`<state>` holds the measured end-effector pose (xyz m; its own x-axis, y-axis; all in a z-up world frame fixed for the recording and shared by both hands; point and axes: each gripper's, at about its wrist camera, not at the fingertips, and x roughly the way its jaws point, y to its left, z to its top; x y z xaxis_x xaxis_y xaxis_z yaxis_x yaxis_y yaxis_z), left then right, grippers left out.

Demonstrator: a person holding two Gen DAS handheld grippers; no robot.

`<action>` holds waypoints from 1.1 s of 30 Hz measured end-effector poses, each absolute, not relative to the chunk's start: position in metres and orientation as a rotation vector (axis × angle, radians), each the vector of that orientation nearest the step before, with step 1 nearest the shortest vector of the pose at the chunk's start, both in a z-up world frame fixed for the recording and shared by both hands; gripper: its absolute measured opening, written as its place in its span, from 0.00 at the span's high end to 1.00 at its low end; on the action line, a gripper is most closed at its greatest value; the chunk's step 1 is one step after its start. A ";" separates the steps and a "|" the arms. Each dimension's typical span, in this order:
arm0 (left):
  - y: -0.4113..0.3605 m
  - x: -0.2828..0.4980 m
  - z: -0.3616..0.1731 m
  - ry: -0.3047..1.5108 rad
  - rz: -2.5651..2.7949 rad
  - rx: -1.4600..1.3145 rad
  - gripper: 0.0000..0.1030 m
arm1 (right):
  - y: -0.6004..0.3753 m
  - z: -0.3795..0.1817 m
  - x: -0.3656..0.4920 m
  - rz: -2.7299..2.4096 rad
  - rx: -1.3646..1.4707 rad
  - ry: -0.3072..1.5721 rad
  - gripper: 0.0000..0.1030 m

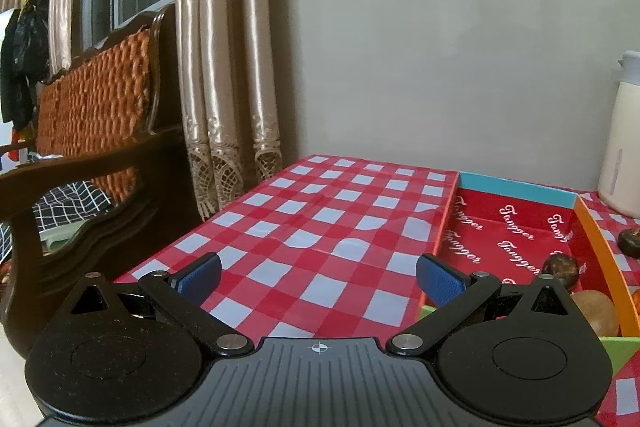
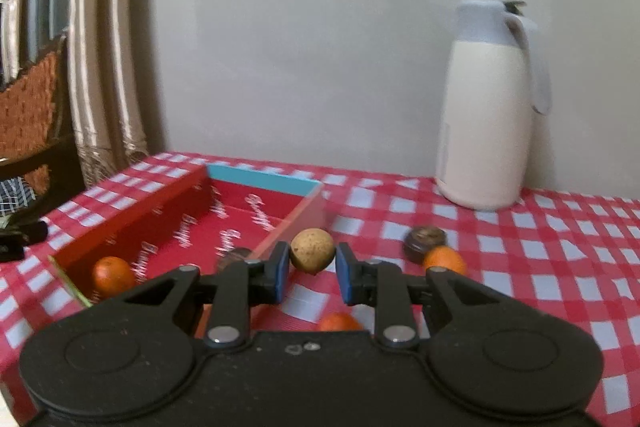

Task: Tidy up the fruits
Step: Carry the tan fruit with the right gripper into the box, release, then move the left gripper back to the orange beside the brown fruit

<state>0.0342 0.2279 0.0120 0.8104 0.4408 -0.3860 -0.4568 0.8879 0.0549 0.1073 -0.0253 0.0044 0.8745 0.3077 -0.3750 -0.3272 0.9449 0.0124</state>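
At the centre of the right wrist view, the right gripper (image 2: 312,277) is clamped on a tan speckled round fruit (image 2: 312,250), beside the red box (image 2: 132,223). An orange (image 2: 113,275) lies in the box at lower left; another orange (image 2: 445,261) and a dark fruit (image 2: 424,239) sit on the checkered tablecloth (image 2: 560,247). The left gripper (image 1: 318,277) stands wide apart over the cloth, empty.

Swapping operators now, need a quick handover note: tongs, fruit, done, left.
Right tongs: shut on the tan fruit, lifted beside the red box.
Left tongs: open, empty, over the tablecloth.
Done: one orange and a dark fruit in the box.
Left: drop the tan fruit in, then the dark fruit and two oranges outside.
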 end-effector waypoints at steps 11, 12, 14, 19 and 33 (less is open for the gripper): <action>0.237 0.026 0.009 0.408 0.486 -0.042 0.00 | 0.021 -0.003 0.102 0.419 -0.078 0.381 0.77; 0.238 0.026 0.009 0.408 0.487 -0.041 0.00 | 0.023 -0.004 0.103 0.418 -0.080 0.383 0.77; 0.241 0.025 0.008 0.411 0.486 -0.038 0.00 | 0.027 -0.007 0.106 0.407 -0.078 0.394 0.77; 0.248 0.022 0.006 0.415 0.493 -0.036 0.00 | 0.032 -0.012 0.110 0.401 -0.066 0.411 0.77; 0.240 0.021 0.009 0.404 0.462 -0.037 0.00 | -0.022 -0.001 0.109 0.236 0.110 0.324 0.18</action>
